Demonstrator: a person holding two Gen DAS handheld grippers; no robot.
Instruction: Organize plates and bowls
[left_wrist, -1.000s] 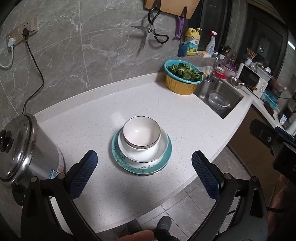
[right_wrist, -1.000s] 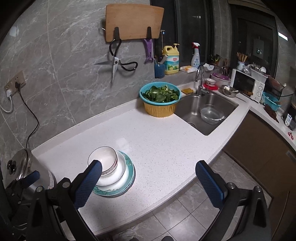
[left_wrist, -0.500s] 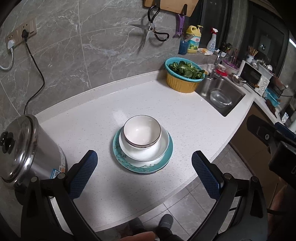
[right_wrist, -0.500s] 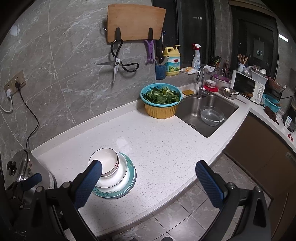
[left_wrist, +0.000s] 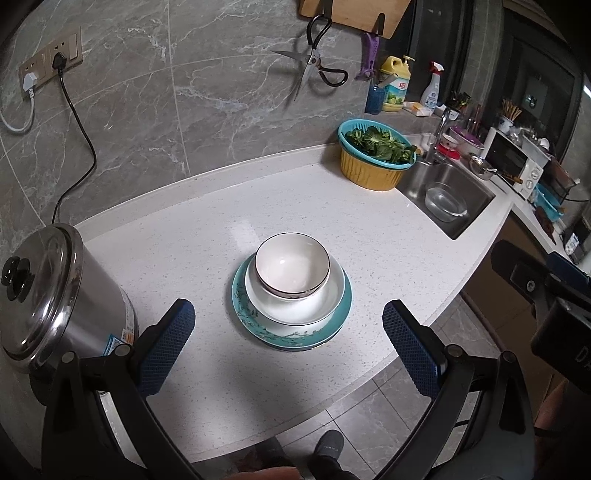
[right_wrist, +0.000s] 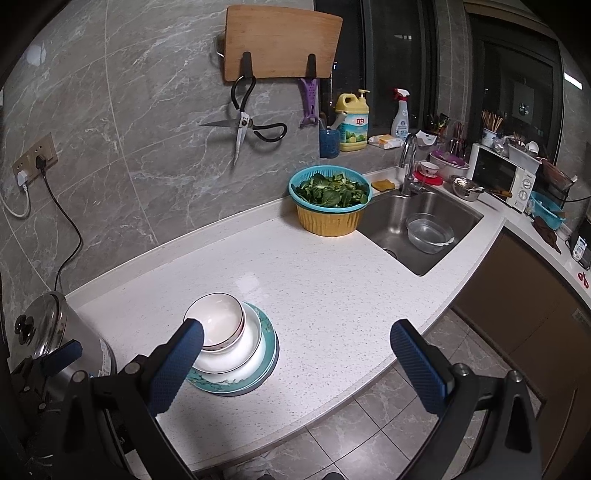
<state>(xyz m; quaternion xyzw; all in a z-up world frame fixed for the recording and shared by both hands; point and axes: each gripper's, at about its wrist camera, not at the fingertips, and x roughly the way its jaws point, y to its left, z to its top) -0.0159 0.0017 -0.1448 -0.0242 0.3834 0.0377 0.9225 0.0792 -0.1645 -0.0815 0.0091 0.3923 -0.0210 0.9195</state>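
The small bowl (left_wrist: 291, 267) and the wider bowl (left_wrist: 295, 308) under it look like glossy white glazed ceramic, stacked on a shiny teal-rimmed plate (left_wrist: 343, 306). The counter (left_wrist: 192, 221) is smooth, speckled white stone with a soft sheen. Beside it stands a polished metal pot (left_wrist: 48, 295); the left hand-held gripper (left_wrist: 288, 345) has matt black arms and textured blue pads (left_wrist: 166, 347).

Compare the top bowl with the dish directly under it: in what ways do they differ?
The top bowl is narrower and deeper, with a dark line around its rim. The white dish below is wider and shallower, with a plain rim. The bowl sits off-centre in the dish, toward the wall. Both are white, upright and empty.
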